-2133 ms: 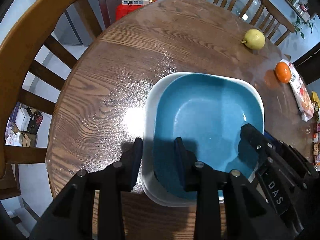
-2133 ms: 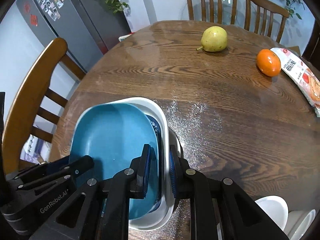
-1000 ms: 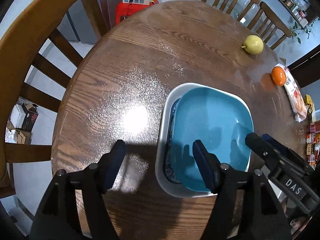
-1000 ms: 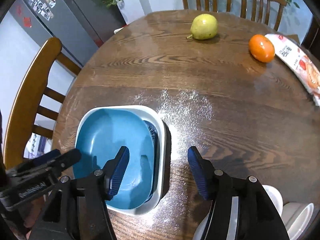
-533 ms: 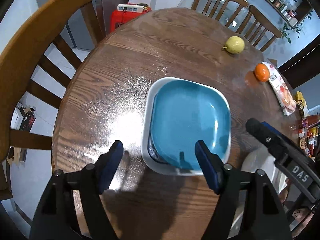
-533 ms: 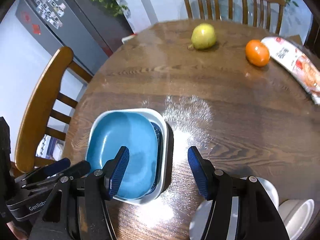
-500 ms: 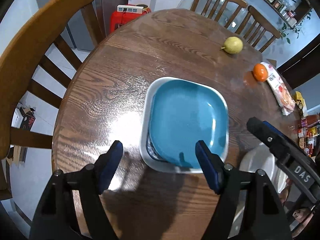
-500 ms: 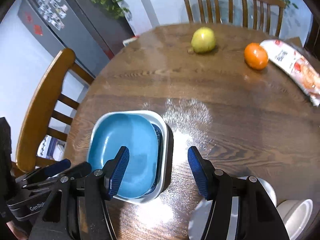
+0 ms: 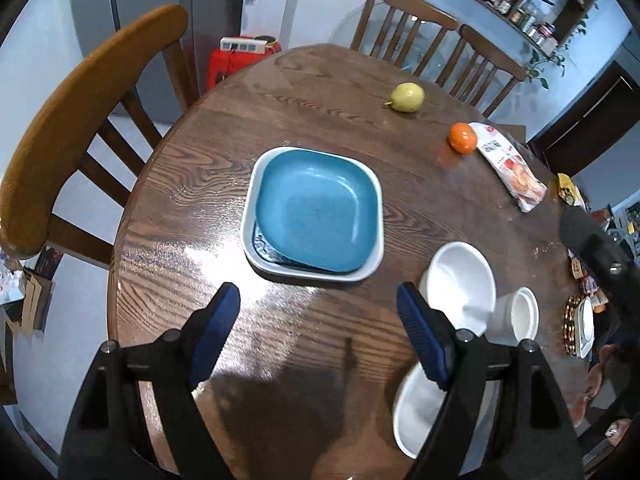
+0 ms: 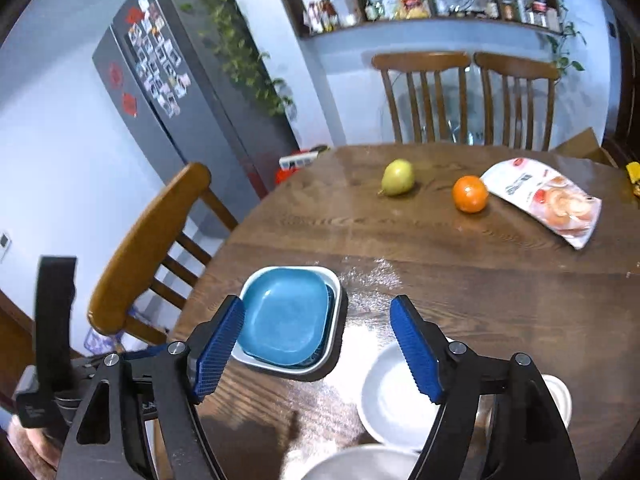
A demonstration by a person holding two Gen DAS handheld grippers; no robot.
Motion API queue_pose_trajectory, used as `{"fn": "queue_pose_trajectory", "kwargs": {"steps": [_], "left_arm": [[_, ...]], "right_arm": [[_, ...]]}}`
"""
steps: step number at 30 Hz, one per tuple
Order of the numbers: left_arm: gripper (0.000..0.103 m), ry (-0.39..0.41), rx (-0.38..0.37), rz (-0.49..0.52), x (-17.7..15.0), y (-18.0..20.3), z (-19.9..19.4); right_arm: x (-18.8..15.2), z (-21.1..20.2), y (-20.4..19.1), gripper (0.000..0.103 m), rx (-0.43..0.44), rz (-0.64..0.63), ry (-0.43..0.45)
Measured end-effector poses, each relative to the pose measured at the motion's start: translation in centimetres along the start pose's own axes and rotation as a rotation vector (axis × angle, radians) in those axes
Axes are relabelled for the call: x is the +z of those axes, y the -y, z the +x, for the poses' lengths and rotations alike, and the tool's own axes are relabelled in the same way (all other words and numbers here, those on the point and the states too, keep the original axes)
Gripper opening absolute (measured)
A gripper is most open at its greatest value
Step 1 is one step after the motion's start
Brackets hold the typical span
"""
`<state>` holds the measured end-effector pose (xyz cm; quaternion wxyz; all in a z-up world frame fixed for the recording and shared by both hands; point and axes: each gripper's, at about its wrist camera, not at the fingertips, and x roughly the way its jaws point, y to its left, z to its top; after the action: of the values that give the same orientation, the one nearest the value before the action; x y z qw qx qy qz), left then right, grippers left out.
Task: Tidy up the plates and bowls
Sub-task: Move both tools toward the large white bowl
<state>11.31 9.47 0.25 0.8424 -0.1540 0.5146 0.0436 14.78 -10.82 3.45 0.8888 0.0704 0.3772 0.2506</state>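
Observation:
A stack of square plates sits on the round wooden table: a teal plate [image 9: 316, 210] on a dark blue one, inside a white dish [image 9: 276, 272]; the stack also shows in the right wrist view [image 10: 286, 316]. To its right stand a white bowl [image 9: 460, 276], a small white cup [image 9: 524, 314] and another white bowl [image 9: 416, 412] at the front edge. My left gripper [image 9: 320, 334] is open and empty, raised in front of the stack. My right gripper [image 10: 318, 340] is open and empty, raised above a white bowl [image 10: 394, 396].
A pear [image 9: 407, 97], an orange [image 9: 463, 137] and a snack packet [image 9: 512, 168] lie at the table's far right. Wooden chairs stand at the left [image 9: 80, 120] and far side [image 9: 408, 28]. A fridge [image 10: 188, 112] stands beyond.
Both grippers let go of the plate stack, opened wide and pulled back and up. The stack stays on the table. White bowls came into view.

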Motion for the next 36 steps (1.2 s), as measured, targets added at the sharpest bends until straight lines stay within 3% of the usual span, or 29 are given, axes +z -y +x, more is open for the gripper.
{"fn": "queue_pose_trajectory", "kwargs": {"steps": [8, 14, 17, 20, 29, 36], "left_arm": [[0.083, 0.050, -0.051, -0.005, -1.6, 1.6, -2.3], [0.083, 0.060, -0.068, -0.013, -2.6, 2.3, -3.0], [0.093, 0.066, -0.080, 0.002, -3.3, 3.0, -3.1], [0.093, 0.073, -0.114, -0.001, -4.1, 3.5, -3.3], [0.093, 0.024, -0.067, 0.035, -5.7, 4.6, -1.4], [0.093, -0.035, -0.003, 0.074, -7.3, 4.9, 1.6]], "right_arm": [[-1.1, -4.9, 1.0, 0.084, -0.049, -0.038, 0.084], [-2.4, -9.3, 2.0, 0.084, -0.136, -0.104, 0.178], [-3.1, -11.4, 2.8, 0.084, -0.209, -0.108, 0.193], [-3.9, -13.6, 4.1, 0.084, -0.220, -0.074, 0.223], [-6.4, -17.0, 8.6, 0.084, -0.245, 0.040, 0.204], [-8.5, -15.7, 12.1, 0.084, -0.255, 0.113, 0.118]]}}
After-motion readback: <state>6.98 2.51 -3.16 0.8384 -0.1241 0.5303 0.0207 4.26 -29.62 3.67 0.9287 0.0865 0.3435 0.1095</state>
